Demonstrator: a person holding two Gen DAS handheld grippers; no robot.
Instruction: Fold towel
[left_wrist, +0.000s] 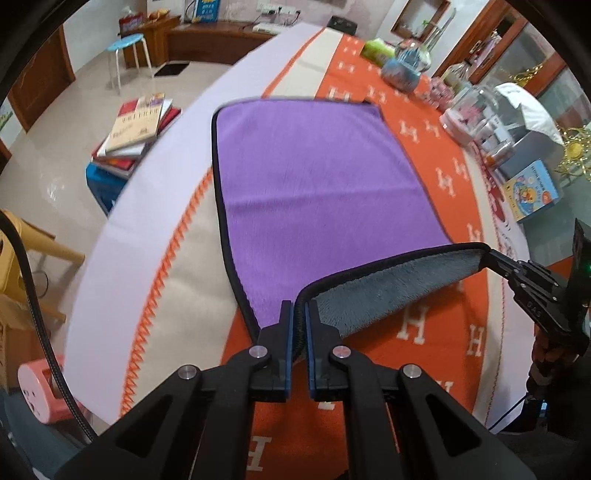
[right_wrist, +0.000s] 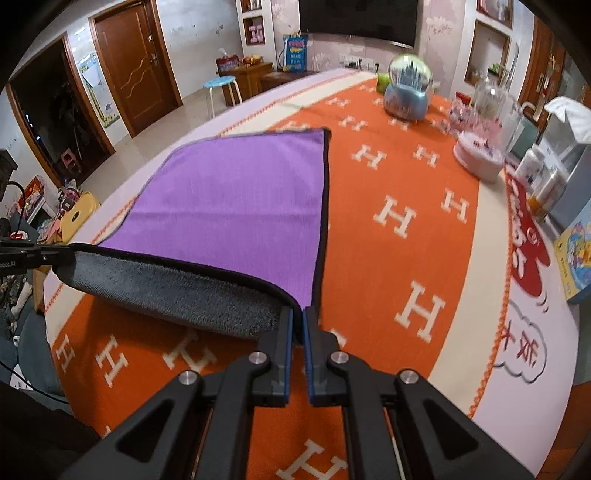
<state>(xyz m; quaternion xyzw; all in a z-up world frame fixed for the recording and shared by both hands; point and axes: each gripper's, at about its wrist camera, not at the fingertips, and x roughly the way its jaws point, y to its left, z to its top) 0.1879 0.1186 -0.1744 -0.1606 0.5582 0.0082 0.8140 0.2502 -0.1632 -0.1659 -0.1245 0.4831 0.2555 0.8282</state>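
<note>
On orange blanket (left_wrist: 436, 332) with white H letters, purple towel (left_wrist: 314, 177) lying flat at far end. Near edge lifting up, showing grey underside (right_wrist: 173, 291) (fluffy, black trim). Left gripper (left_wrist: 299, 314) pinching near left corner, fingers nearly together with cloth between. Right gripper (right_wrist: 297, 319) pinching near right corner same way. Lifted edge hanging between both, sagging a bit. Snow globe (right_wrist: 408, 88) standing well apart at far end. Books (left_wrist: 136, 129) sitting beside table.

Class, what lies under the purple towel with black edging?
Under the purple towel lies the orange H-patterned tablecloth. The lifted near edge shows the towel's grey underside; anything beneath the flat part is hidden.
</note>
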